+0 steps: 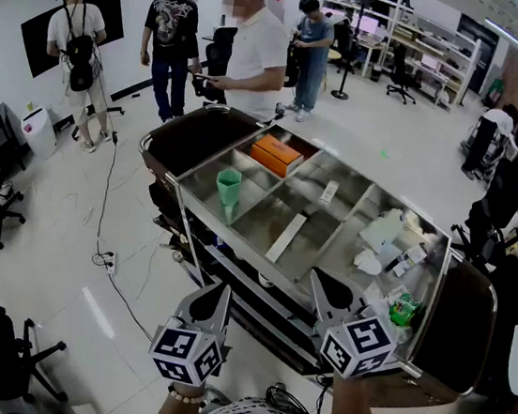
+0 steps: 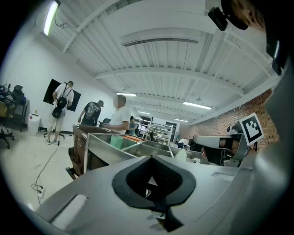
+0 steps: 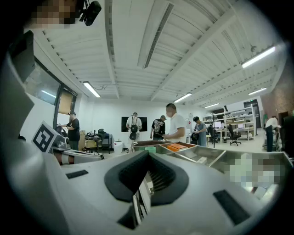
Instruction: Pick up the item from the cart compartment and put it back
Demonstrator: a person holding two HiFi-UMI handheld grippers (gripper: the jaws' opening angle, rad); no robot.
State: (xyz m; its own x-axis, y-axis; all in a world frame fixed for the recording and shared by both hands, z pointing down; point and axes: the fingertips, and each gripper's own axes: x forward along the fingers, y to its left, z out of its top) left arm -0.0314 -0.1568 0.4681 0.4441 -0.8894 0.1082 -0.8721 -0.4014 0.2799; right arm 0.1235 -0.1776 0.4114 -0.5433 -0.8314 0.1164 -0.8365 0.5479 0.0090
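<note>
**Cart items lie in their compartments; both grippers closed in front of the cart**

The items sit in the steel cart (image 1: 273, 211), each in its own compartment. A green cup (image 1: 229, 186) stands in the compartment at the cart's left end. An orange box (image 1: 276, 154) lies in the compartment beyond it, at the far corner. A long white strip (image 1: 285, 238) lies in the middle compartment, and a small white packet (image 1: 328, 192) lies in the one beyond that. White bags (image 1: 383, 235) fill the right-hand compartment, and a green packet (image 1: 403, 310) lies at its near corner. No gripper touches any of them.

The left gripper (image 1: 219, 293) is held close to level in front of the cart's near rim. Its fingers (image 2: 128, 183) are closed together, with only a thin chink of light between the dark pads. The right gripper (image 1: 321, 283) is held beside it, over the near rim by the right-hand compartment. Its fingers (image 3: 124, 179) are pressed shut, pad against pad. The two grippers are near each other but apart.

Beyond the cart's far end stands a person in a white shirt (image 1: 256, 49). Three more people stand farther back on the pale floor (image 1: 58, 222). A black cable (image 1: 106, 200) trails across the floor to the left of the cart.
</note>
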